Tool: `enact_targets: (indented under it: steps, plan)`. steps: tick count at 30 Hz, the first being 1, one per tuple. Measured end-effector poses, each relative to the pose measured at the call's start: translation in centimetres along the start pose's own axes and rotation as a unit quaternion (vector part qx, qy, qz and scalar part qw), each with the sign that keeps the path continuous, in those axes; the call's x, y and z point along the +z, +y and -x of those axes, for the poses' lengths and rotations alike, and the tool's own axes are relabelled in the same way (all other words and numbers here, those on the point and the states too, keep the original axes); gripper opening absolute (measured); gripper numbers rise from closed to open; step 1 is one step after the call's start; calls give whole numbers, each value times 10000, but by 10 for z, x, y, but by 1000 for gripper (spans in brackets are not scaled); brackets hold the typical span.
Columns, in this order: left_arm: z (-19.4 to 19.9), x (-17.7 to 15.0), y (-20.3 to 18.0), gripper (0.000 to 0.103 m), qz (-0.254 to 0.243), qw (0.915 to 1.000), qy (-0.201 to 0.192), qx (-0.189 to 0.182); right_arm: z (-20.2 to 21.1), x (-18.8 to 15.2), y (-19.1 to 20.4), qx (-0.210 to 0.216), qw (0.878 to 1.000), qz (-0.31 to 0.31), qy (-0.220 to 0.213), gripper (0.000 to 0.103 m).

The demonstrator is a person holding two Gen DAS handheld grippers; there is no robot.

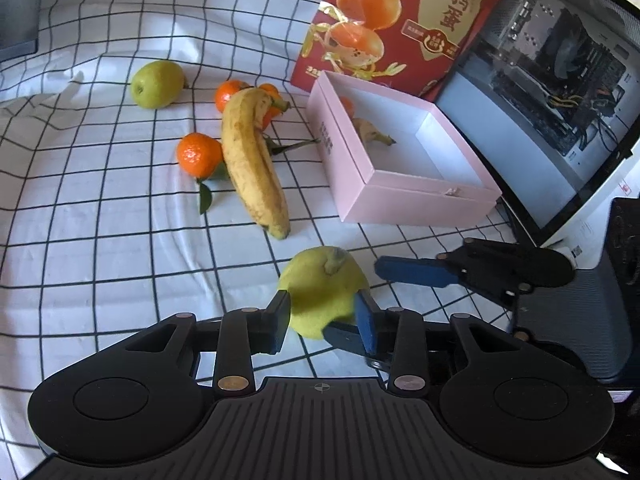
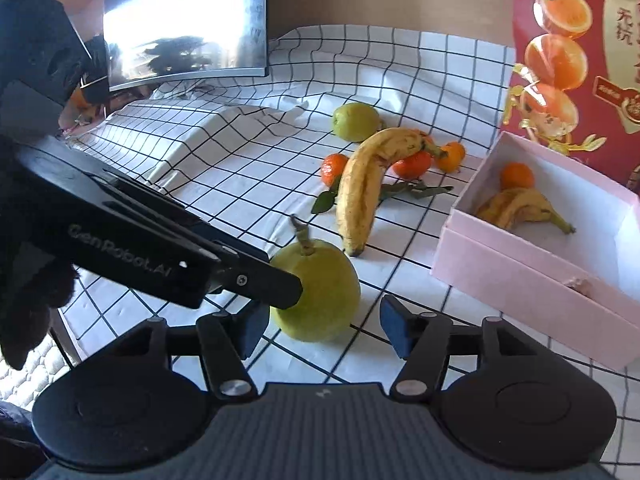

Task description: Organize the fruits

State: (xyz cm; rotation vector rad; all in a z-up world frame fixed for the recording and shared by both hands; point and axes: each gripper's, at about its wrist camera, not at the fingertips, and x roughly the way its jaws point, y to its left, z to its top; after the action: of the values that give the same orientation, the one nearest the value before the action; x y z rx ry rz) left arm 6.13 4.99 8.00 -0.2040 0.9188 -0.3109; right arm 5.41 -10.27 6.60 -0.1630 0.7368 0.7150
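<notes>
A green pear [image 1: 320,292] [image 2: 320,292] rests on the checked cloth, and my left gripper [image 1: 322,318] is shut on it, one pad on each side. One of its fingers [image 2: 276,286] reaches in from the left in the right wrist view. My right gripper [image 2: 324,330] straddles the same pear and is open, with a gap at the right pad. A banana [image 1: 254,160] [image 2: 360,192], three mandarins [image 1: 199,155] and a second pear [image 1: 157,84] lie farther back. The pink box [image 1: 400,200] [image 2: 520,276] holds a banana [image 2: 520,208] and a mandarin [image 2: 517,176].
A red carton [image 1: 400,20] [image 2: 580,60] stands behind the box. A monitor [image 1: 560,100] is to the box's right, and another screen [image 2: 184,20] stands at the far left. The cloth humps over something [image 2: 200,136] at the left. A black-gloved hand [image 2: 24,300] holds the left gripper.
</notes>
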Motion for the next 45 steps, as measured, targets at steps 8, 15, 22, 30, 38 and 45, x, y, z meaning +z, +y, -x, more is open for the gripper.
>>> enact_targets:
  steps: [8,15,22,30,38,45]
  plan:
    - [16,5,10,39,88,9999,-117,44,-25,9,10,46,9993,368,-35,64]
    - [28,21,32,39,178,9986,-443,227,-26,5,18,-46,9975,709,-14,60]
    - [-4,56,53,39,-730,9908,-635,951,-24,5,12,-78,9990,441,8,60]
    - [-37,104,74,39,-585,9920,-747,835,-14,0,9,-148,9997,201,43,60]
    - [-72,112,30,41,-1068,9887,-405,972,-9,-4,7,-204,9998,-52,-6,60]
    - [-97,116,24,45,-905,9889,-147,1166,-8,-6,9,-270,9996,-6,-28,60]
